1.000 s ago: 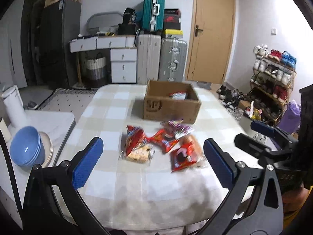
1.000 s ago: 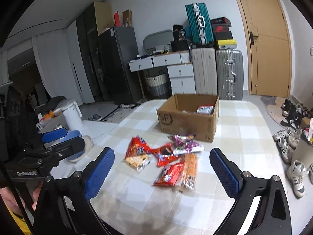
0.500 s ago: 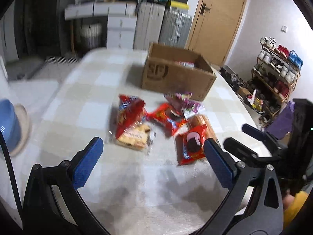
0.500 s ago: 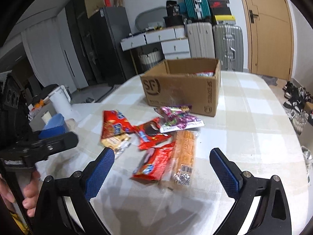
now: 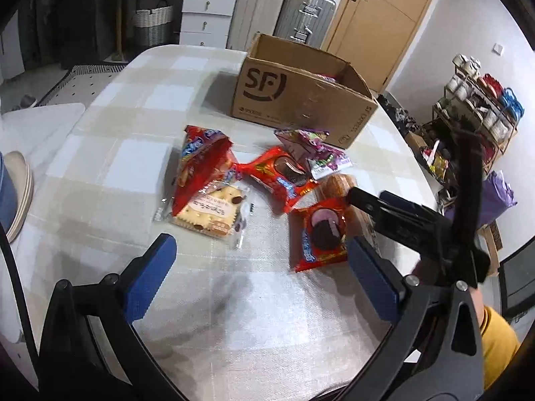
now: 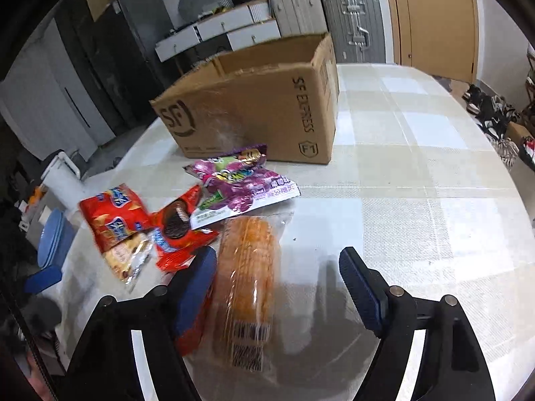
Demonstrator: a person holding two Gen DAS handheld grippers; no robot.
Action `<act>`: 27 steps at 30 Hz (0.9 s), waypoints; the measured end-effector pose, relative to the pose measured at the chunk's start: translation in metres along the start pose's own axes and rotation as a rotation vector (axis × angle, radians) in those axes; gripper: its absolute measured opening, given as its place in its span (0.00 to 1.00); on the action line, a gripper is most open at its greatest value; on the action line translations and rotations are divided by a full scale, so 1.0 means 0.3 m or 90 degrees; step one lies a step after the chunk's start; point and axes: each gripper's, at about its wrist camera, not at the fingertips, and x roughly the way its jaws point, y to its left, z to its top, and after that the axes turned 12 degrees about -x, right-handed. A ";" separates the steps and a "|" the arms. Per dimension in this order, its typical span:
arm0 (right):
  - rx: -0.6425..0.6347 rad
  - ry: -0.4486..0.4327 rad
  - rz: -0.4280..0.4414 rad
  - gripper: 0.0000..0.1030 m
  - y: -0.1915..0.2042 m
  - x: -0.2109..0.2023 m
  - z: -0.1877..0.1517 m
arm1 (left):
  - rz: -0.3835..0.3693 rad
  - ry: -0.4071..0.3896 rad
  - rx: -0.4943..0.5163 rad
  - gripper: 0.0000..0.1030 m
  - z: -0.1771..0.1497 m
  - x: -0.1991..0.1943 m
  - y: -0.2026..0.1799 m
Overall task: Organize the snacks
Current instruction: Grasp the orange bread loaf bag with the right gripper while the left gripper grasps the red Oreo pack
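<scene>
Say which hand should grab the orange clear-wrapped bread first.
Right. The right tongs are open and straddle the orange clear-wrapped bread, while the left tongs hover open over bare checked tablecloth, short of the snacks.

A checked tablecloth [image 5: 140,93] is covering the table. Far behind, 2 silver suitcases [image 5: 284,16] are standing beside white drawers [image 5: 204,13] and a wicker basket [image 5: 153,25]. A wooden door [image 6: 434,16] is showing far right; blue bowls [image 6: 53,237] are sitting near left.

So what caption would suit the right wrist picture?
Open right gripper straddling an orange bread pack, near the cardboard box.
</scene>
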 end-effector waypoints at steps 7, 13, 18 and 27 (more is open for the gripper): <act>-0.016 0.045 -0.003 0.69 0.036 0.065 0.026 | 0.010 0.013 0.010 0.99 -0.013 0.018 -0.004; -0.109 0.055 -0.053 0.39 0.125 0.066 0.005 | 0.016 0.024 0.008 0.99 -0.015 0.029 0.002; -0.096 0.054 -0.040 0.37 0.109 0.045 -0.007 | 0.027 0.026 0.012 0.99 -0.021 0.040 0.003; -0.013 0.017 0.026 0.36 0.017 -0.098 -0.052 | 0.039 0.029 0.007 0.99 -0.027 0.073 -0.013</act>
